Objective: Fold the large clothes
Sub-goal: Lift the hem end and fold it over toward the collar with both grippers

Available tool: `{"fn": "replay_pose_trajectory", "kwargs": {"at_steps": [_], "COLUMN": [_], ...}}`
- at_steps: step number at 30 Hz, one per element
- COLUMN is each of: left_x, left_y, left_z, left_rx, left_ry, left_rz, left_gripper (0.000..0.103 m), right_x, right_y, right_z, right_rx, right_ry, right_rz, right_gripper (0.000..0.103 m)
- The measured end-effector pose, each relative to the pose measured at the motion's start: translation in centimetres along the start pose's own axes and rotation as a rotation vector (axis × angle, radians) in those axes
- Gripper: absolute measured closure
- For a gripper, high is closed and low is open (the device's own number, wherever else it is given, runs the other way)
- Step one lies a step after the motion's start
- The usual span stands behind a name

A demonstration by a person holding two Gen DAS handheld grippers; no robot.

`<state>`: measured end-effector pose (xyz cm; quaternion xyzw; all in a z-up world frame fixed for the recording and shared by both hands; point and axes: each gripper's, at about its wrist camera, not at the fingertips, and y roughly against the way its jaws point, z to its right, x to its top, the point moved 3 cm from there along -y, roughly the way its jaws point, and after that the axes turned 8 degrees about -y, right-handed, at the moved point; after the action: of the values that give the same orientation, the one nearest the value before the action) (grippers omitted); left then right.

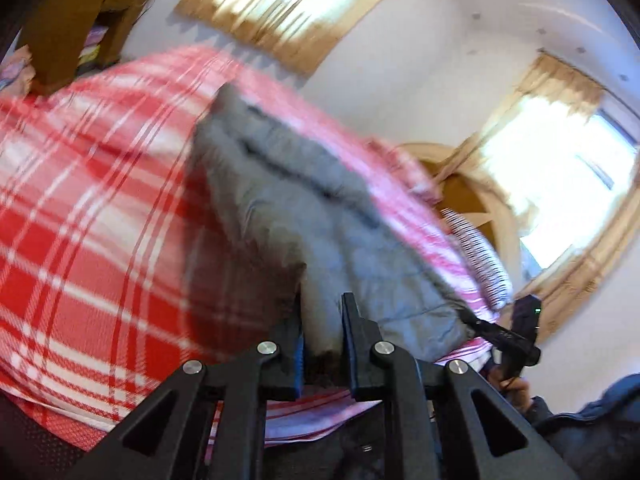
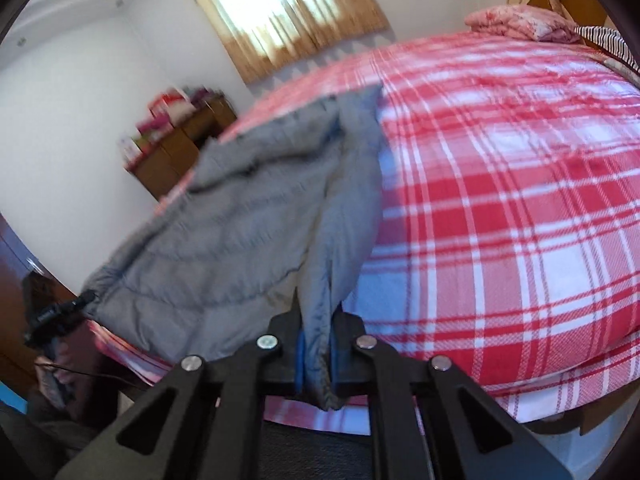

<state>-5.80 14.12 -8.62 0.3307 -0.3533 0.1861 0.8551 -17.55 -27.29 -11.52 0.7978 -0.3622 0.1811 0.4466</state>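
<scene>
A grey quilted jacket (image 1: 304, 208) lies along the near edge of a bed under a red and white plaid cover (image 1: 92, 208). My left gripper (image 1: 322, 320) is shut on the jacket's near corner, with grey fabric pinched between its black jaws. In the right wrist view the same jacket (image 2: 240, 216) stretches away to the left, and my right gripper (image 2: 318, 320) is shut on a bunched fold of its edge. Both held corners are lifted off the plaid cover (image 2: 500, 200). The other gripper shows small at the jacket's far corner in each view.
A wooden cabinet (image 1: 80, 36) with stacked clothes stands beyond the bed. Two curtained windows (image 1: 560, 184) light the white walls. A pink folded blanket (image 2: 520, 22) and a striped pillow (image 2: 612, 44) lie at the head of the bed, by a wooden headboard (image 1: 468, 196).
</scene>
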Motion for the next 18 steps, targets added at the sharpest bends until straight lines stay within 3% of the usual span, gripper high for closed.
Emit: {"fn": "replay_pose_trajectory", "kwargs": {"at_steps": [6,9,12,13,15,17,18], "left_x": [2.7,4.9,7.8,8.7,10.3,11.2,11.2], "left_y": [4.9,8.5,11.4,11.7,11.1,9.2,8.2], "left_z": [4.4,6.8,7.2,6.9,5.8,3.9,3.0], "left_rx": [-0.118,-0.151,-0.178,-0.172,-0.073,0.04,0.055], "left_ry": [-0.108,-0.188,-0.183,-0.171,-0.169,-0.129,-0.101], "left_rz": [0.139,0.248,0.386,0.421,0.432,0.354,0.305], "left_gripper": [0.088,0.088,0.088,0.088,0.088,0.088,0.088], "right_x": [1.8,3.7,5.9,7.1,8.7,9.7,10.0], "right_y": [5.4,9.0,11.2,11.3,10.4,8.9,8.1], "right_z": [-2.8,-4.3,-5.4,-5.7,-5.8,-5.8,-5.8], "right_rx": [0.084,0.148,0.197,0.211,0.211,0.185,0.184], "right_ry": [0.026,0.037,0.043,0.036,0.026,0.034,0.031], "right_rz": [0.091,0.178,0.267,0.295,0.3,0.282,0.264], "right_gripper": [0.091,0.091,0.091,0.091,0.091,0.091,0.091]}}
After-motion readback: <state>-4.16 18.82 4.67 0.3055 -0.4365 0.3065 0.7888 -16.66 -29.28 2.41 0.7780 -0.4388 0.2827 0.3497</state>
